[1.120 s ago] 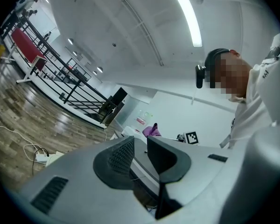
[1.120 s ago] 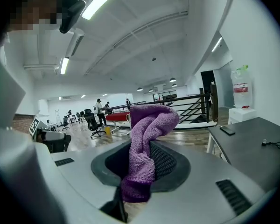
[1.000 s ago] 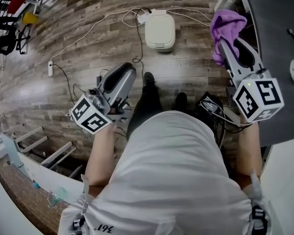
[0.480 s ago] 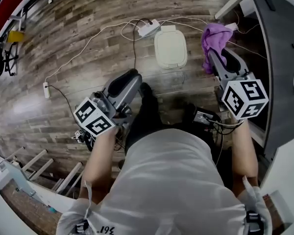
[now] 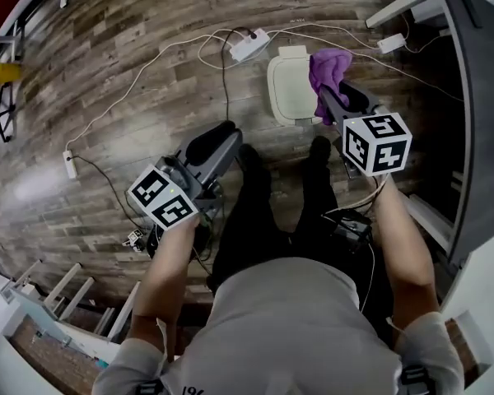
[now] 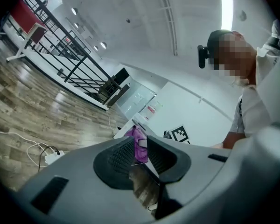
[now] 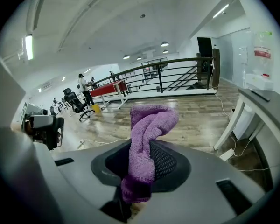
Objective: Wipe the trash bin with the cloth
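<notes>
Left gripper [image 5: 212, 141], left of centre in the head view, is hanging over the floor [image 5: 107, 97], jaws parted, nothing between them. Trash bin [image 5: 285, 97], white with its lid down, is standing at upper centre beside loose cables [image 5: 173, 48]. Purple cloth [image 5: 330, 68] is overlapping the bin's right edge in the picture; whether it is touching, I cannot tell. Right gripper [image 5: 337, 101] is clamping the cloth's lower end.

Judgement: the cloth is handling soft, light and limp, so a bunched grip suits wiping. The bin looks light and likely to slide; steady it at the lid rim.

The cloth [image 5: 329, 68] hides part of the trash bin [image 5: 286, 90].
</notes>
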The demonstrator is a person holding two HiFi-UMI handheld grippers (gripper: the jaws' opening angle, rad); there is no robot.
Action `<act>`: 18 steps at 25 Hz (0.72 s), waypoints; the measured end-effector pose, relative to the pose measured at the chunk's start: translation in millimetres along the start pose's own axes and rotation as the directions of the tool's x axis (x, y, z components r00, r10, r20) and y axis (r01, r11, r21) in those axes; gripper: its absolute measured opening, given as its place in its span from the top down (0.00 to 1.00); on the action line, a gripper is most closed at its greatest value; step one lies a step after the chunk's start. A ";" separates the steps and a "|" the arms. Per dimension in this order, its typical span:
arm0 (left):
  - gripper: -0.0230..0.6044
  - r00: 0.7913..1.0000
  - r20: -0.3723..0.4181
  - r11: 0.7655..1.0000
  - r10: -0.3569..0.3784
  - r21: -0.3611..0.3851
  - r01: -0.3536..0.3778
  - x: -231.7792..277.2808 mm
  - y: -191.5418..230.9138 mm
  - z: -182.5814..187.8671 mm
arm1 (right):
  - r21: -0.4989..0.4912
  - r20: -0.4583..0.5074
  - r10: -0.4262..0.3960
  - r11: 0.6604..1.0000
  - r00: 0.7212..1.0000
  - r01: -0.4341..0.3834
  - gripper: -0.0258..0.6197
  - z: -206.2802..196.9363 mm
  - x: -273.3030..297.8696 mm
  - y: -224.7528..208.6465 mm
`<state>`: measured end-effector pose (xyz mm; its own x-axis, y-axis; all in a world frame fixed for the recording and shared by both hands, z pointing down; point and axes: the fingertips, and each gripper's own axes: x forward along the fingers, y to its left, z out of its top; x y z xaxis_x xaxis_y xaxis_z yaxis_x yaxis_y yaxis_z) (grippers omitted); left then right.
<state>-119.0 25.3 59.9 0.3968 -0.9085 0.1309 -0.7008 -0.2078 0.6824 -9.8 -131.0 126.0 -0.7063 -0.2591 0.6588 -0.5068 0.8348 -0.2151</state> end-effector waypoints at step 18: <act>0.83 0.983 -0.023 0.971 0.180 -0.158 -0.181 111.3 174.8 -150.2 | -0.048 -0.290 0.130 0.988 0.948 -0.150 0.80 -152.3 267.2 -57.0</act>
<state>-108.3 -57.7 301.8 0.2778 -0.9225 0.2680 -0.6587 0.0202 0.7522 -94.3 -173.9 424.0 -0.5919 0.0037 0.8060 -0.3710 0.8865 -0.2765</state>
